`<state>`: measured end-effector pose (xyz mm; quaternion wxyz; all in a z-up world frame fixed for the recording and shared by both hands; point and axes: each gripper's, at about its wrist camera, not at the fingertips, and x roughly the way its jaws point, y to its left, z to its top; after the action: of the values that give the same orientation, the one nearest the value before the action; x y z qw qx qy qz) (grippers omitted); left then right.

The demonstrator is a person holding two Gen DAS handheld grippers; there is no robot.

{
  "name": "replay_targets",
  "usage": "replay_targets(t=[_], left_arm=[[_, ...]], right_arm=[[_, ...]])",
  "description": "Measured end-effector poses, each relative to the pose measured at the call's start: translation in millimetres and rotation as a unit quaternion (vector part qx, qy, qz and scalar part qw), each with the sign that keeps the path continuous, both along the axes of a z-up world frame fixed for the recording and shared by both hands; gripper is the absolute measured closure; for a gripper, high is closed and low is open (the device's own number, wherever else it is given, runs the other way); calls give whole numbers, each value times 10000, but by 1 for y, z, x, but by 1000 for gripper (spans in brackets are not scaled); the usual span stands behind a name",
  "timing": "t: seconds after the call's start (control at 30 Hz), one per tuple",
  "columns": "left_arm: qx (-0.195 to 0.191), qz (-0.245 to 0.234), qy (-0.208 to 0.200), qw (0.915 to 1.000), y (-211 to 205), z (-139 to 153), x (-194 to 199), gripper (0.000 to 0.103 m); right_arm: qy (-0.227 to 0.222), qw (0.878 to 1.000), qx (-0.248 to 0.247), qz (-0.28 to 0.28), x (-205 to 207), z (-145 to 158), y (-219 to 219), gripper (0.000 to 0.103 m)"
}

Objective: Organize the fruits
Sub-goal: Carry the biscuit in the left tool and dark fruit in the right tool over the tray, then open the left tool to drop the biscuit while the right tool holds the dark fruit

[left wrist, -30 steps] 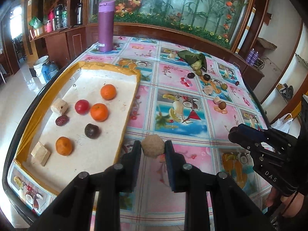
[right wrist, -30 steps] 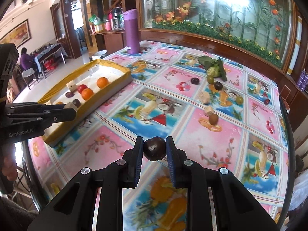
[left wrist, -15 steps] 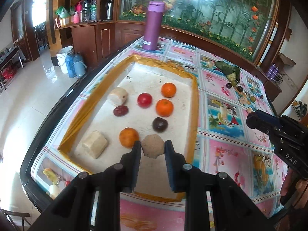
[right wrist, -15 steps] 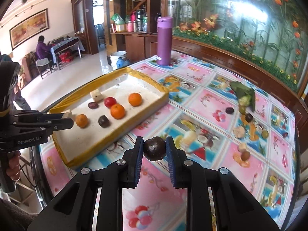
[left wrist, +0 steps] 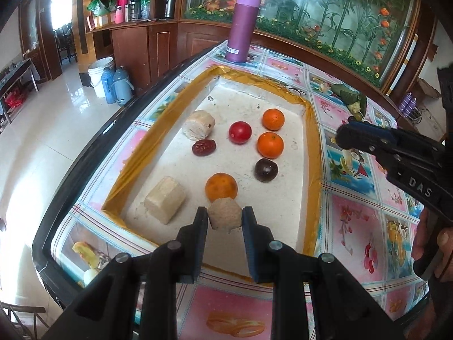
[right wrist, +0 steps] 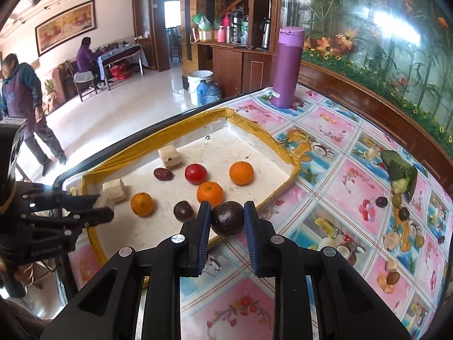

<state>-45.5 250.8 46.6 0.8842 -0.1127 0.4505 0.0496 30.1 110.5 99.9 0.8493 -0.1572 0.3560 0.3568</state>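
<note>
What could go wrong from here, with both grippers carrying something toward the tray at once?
1. The left gripper holds a tan round piece just above an orange; set down there, it may bump the orange and start it rolling.
2. The right gripper holds a dark round fruit by its sides only; released near the tray's gold rim, it could roll back onto the tablecloth.

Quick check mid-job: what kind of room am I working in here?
Probably a home dining or living area: a big table under a fruit-print plastic tablecloth, wooden sideboard with thermos flasks, framed landscape painting on the wall, a second table beyond.
</note>
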Motion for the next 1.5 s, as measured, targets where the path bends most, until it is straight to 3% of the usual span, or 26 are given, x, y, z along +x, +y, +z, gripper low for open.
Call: replay_targets(t=[0.27, 0.6, 1.03, 1.3, 1.5], left_arm=[[-19, -367, 104, 9993, -18, -8, 14, 76], [-41, -463, 262, 9986, -22, -20, 28, 76], [64, -473, 378, 9981, -22, -33, 33, 76], [448, -616, 292, 9967, -31, -34, 32, 75], [351, -606, 290, 9971, -30, -33, 30, 68]], right_arm=[[145, 9998, -103, 12, 36, -12, 22, 80], [397, 9986, -341, -17, 72, -39, 39, 80], [477, 9970, -608, 34, 85, -61, 43, 80], [430, 9970, -644, 75, 85, -64, 45, 79], [418, 9969, -669, 59, 83, -63, 45, 78]])
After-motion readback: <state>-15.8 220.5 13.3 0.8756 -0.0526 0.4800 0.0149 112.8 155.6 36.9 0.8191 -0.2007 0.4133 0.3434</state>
